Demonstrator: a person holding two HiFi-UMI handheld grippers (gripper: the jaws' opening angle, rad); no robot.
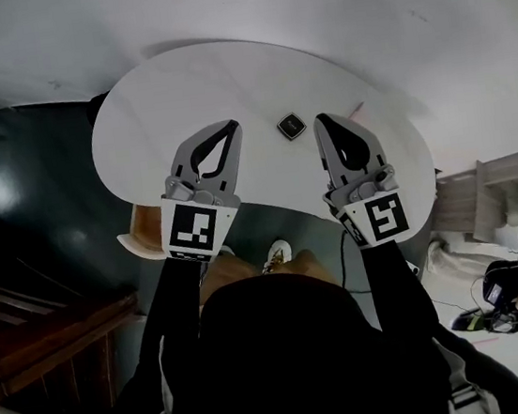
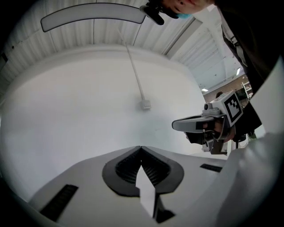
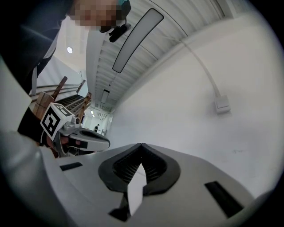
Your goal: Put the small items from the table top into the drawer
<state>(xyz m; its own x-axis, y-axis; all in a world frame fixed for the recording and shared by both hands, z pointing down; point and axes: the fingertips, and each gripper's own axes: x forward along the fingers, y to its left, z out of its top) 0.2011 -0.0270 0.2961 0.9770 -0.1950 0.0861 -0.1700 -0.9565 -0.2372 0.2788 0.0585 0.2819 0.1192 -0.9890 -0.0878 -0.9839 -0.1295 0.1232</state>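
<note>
**Both grippers closed and empty over white worktop**

We find a rounded white worktop [image 1: 177,89] against a white wall [image 1: 308,5], with dark floor [image 1: 38,183] at 9 o'clock. The left gripper [image 1: 229,126] and right gripper [image 1: 321,119] each have their jaws together on nothing. The small dark square item [image 1: 291,126] lies on the worktop between their tips, nearer the right. Its face is too small to read. A tan ledge [image 1: 138,234] at 8 o'clock is partly hidden.

White table [image 1: 187,88], black small item [image 1: 291,126], grey left tongs [image 1: 232,125], grey right tongs [image 1: 321,119], black-and-white marker cubes [image 1: 192,229]
</note>
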